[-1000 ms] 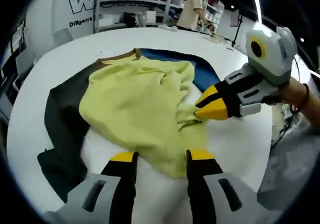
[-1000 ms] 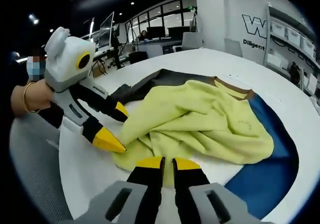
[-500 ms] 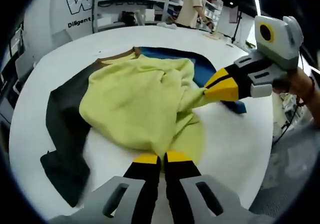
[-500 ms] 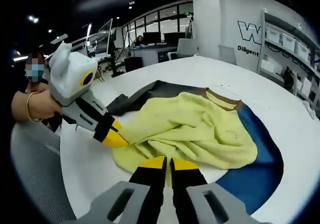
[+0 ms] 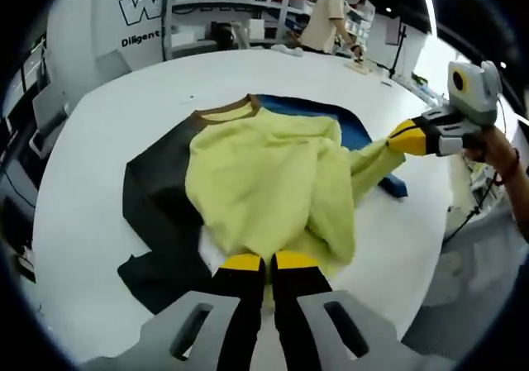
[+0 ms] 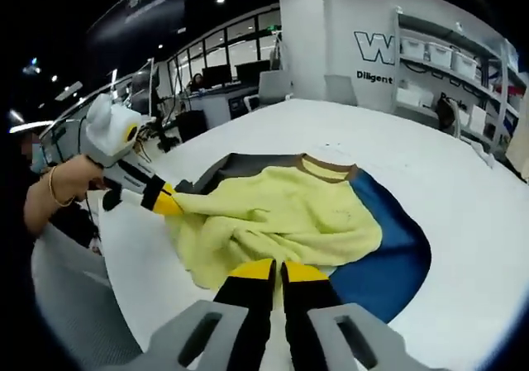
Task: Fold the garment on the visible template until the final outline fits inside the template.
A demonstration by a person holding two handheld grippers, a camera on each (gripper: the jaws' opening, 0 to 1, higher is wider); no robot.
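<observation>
since half a second ago both grippers have drawn apart and back, stretching the yellow garment (image 5: 264, 185) wider over the template (image 5: 161, 202).

left gripper view: the left gripper (image 5: 265, 262) has its jaws pressed together on the near hem of the garment, which lies across the dark and blue template on the white table (image 5: 91, 140). the right gripper (image 5: 407, 136) comes in from the right, pinching a drawn-out corner, seemingly a sleeve. this looks like the spreading step before a fold; the next move likely calls for laying the cloth flat and then carrying an edge inward. a person stands by the shelves at the back.

right gripper view: the right gripper (image 6: 274, 268) is closed on the garment's near edge, the other gripper pinching the far corner at left. the bunched cloth hides how the sleeves lie, and the template's middle is covered.
</observation>
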